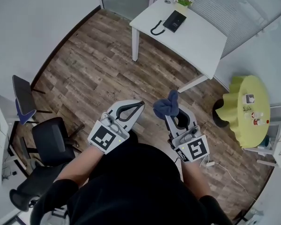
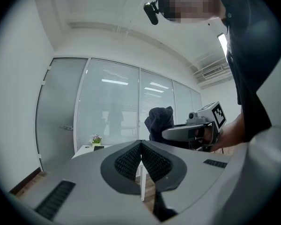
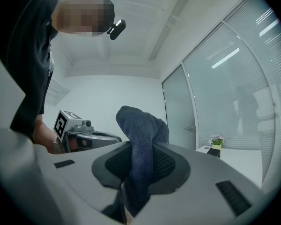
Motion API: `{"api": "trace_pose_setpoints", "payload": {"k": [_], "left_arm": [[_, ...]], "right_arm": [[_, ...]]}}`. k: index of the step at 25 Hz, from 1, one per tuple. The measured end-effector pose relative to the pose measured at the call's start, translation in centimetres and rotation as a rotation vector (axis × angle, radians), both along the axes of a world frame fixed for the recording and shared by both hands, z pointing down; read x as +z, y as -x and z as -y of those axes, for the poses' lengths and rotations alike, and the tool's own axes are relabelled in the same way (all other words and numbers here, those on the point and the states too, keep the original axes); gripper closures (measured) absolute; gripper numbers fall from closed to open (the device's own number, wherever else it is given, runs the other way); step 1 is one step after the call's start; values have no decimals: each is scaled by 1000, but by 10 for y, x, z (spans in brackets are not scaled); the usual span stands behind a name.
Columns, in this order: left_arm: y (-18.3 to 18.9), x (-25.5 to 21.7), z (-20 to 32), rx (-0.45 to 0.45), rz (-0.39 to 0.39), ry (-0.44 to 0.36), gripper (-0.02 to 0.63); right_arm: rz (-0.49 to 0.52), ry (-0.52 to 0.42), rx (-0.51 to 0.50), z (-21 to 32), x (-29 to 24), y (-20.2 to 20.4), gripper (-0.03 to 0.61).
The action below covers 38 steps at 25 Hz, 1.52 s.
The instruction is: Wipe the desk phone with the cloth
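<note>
Phone (image 1: 174, 21) sits on the white surface (image 1: 196, 43) across the room, well apart from both grippers. The right gripper (image 1: 173, 117) is clamped on the blue cloth (image 1: 166, 104). The left gripper (image 1: 133, 108) is closed and empty. Judged step: approach, wiping not yet begun. The next move calls for carrying the cloth over to it.

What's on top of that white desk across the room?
A black desk phone and a small potted flowering plant near the white desk's far edge. A tiny item at the corner is too small to identify. Anything under the phone is covered.
</note>
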<state>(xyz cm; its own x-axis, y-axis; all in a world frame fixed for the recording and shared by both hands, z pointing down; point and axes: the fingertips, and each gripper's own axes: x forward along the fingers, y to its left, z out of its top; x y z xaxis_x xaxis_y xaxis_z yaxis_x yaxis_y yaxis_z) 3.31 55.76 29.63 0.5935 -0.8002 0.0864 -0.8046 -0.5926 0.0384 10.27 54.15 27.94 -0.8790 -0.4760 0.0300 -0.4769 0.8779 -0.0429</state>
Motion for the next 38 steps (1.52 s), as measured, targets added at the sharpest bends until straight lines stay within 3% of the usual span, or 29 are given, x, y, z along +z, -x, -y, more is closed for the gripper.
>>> {"api": "trace_pose_setpoints", "payload": {"k": [7, 16, 27, 38], "left_arm": [[54, -3, 40, 29, -19, 7, 604], [89, 0, 85, 17, -32, 8, 604], [95, 5, 164, -11, -9, 0, 604], [65, -4, 285, -19, 20, 9, 604]], "right_arm": [[-5, 17, 35, 34, 0, 52, 486], [-6, 28, 74, 81, 1, 70, 486], [15, 31, 39, 166, 13, 80, 486], [27, 28, 5, 286, 8, 59, 486]]}}
